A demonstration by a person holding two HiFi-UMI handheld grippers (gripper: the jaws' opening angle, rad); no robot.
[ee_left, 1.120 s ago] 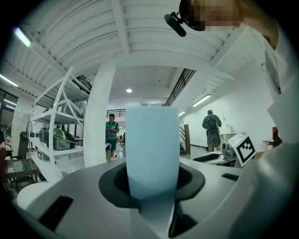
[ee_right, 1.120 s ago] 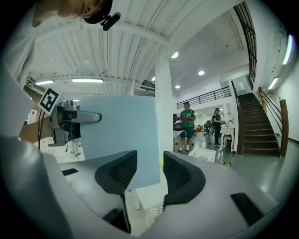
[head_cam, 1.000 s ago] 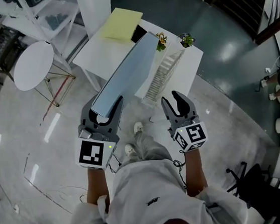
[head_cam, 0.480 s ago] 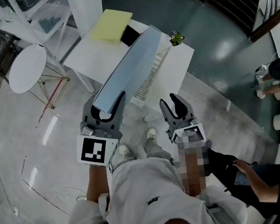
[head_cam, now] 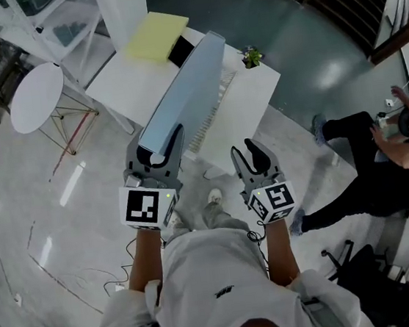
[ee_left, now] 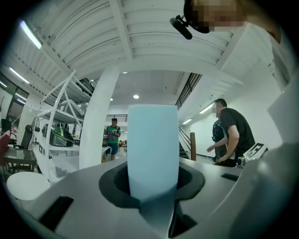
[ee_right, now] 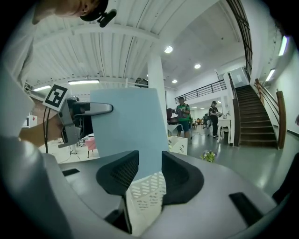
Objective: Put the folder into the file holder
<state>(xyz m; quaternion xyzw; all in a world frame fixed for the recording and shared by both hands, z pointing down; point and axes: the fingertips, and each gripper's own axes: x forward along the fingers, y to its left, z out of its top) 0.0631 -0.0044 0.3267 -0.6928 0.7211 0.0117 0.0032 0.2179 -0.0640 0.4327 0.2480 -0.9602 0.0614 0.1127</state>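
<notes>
Light-blue flat folder (head_cam: 185, 98), pinched at its near end by the closed left gripper (head_cam: 158, 148), is held over the white slatted file holder (head_cam: 216, 106) on the white table (head_cam: 259, 97). It is not yet inserted. The right gripper (head_cam: 248, 154), jaws apart but just closing, grips nothing.

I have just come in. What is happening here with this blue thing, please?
A person holds tongs in each hand. The left tongs are shut on the near end of a long light-blue folder. The folder reaches out above the white table, close to the white file holder, and is not yet inside it. The right tongs hold nothing. Their jaws have just been closing, with nothing between them, and they are level with the left ones, short of the table.
</notes>
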